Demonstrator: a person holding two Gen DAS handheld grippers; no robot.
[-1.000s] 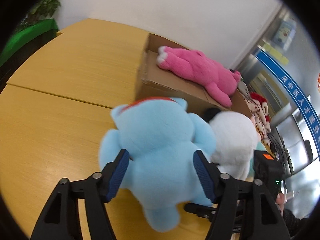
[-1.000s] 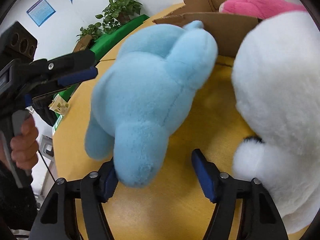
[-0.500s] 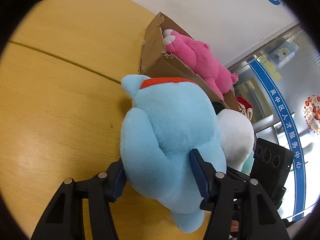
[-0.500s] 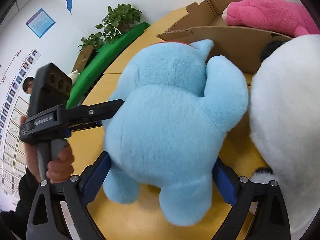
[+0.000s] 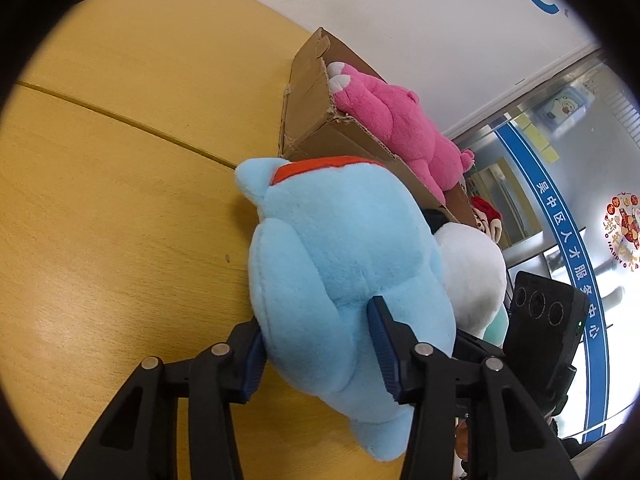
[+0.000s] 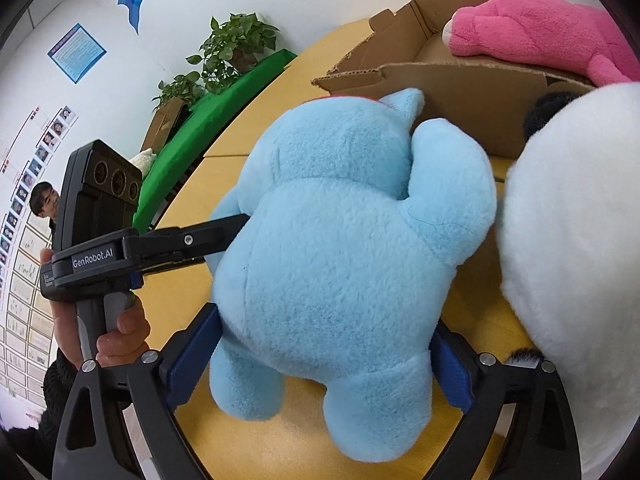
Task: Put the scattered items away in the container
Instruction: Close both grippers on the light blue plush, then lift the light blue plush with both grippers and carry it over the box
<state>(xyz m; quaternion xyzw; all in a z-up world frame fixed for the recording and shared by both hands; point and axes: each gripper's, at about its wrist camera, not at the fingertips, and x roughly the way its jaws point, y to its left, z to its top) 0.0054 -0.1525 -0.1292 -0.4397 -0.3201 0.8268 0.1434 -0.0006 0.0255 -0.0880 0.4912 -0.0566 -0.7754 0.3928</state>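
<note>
A light blue plush toy [image 5: 340, 264] with a red collar sits on the yellow table in front of a cardboard box [image 5: 316, 120]. My left gripper [image 5: 320, 344] is shut on the plush's side. My right gripper [image 6: 320, 360] is shut on its lower body [image 6: 344, 248], one pad on each side. A pink plush [image 5: 392, 120] lies across the open box and also shows in the right wrist view [image 6: 540, 36]. A white plush [image 6: 580, 240] stands right beside the blue one.
The yellow table [image 5: 120, 200] stretches to the left with a seam across it. Green-covered furniture and potted plants [image 6: 228, 52] stand beyond the table's far edge. A red and white toy [image 5: 486, 216] lies behind the box. A person [image 6: 44, 200] stands at far left.
Both grippers have moved in around the blue plush and shut on it. The plush has turned upright, its back toward the right gripper.
</note>
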